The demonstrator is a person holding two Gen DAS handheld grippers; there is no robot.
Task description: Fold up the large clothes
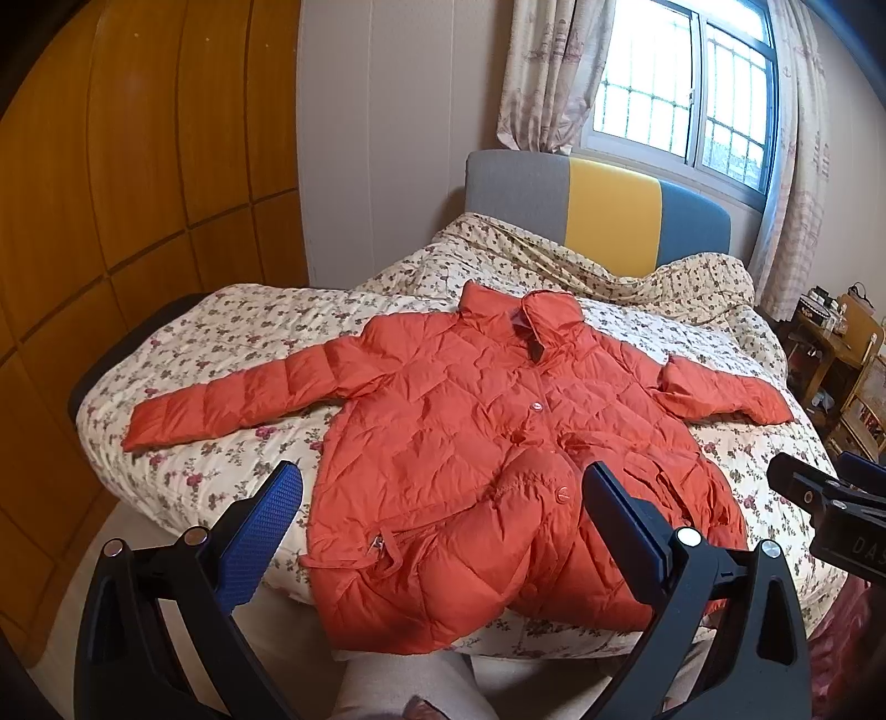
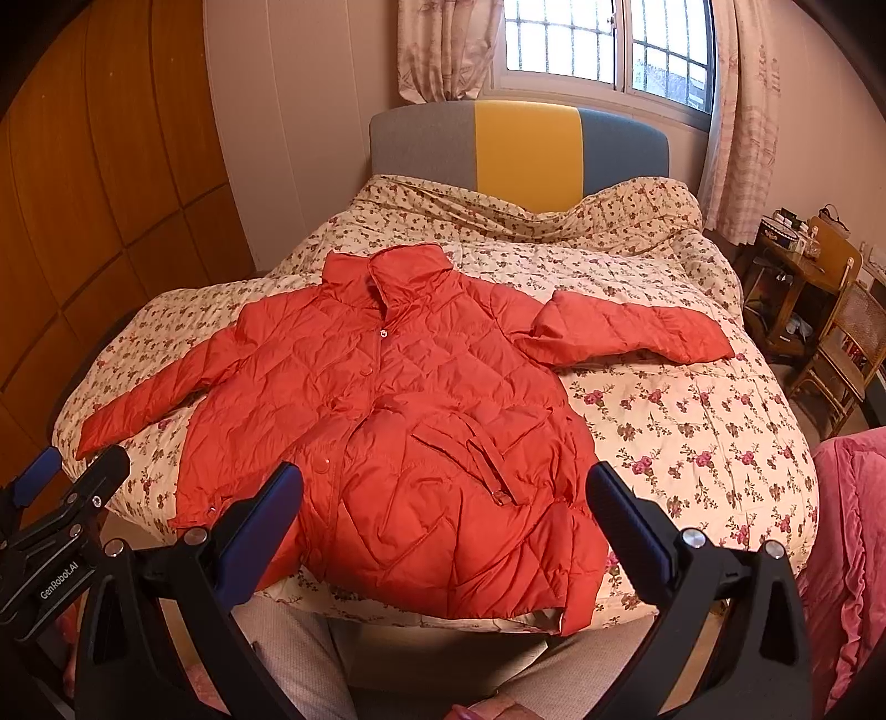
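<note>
A bed [image 2: 692,421] fills most of both views, covered by a cream quilt [image 1: 232,327] printed with small flowers. At its far end stands a headboard [image 2: 526,144] in grey, yellow and blue panels, with a barred window [image 2: 603,39] and patterned curtains [image 2: 747,111] behind it. Wooden wardrobe doors [image 1: 138,194] line the left wall. Far right there is a cluttered wooden desk [image 2: 797,260] with a chair [image 2: 847,343] beside it, and a pink cloth [image 2: 847,526] shows at the near right edge.

The jacket [image 2: 398,399], an orange-red quilted one, lies front up on the near half of the bed, collar [image 2: 410,271] toward the headboard and hem hanging slightly over the near edge. Its left sleeve [image 1: 232,393] stretches out flat toward the left side of the bed. The right sleeve [image 2: 626,332] reaches right, bent and bunched at the shoulder. The front is snapped shut, and a loose belt [image 2: 487,459] lies across the lower right part.

The left gripper [image 1: 443,520] hovers above the near left hem, jaws spread wide, holding nothing. The right gripper [image 2: 443,520] hovers above the near right hem, jaws likewise wide and empty. Each shows blue pads on black fingers, and each appears at the edge of the other's view.

Light trousers [image 2: 299,653] of the person show at the bottom, between the grippers.
</note>
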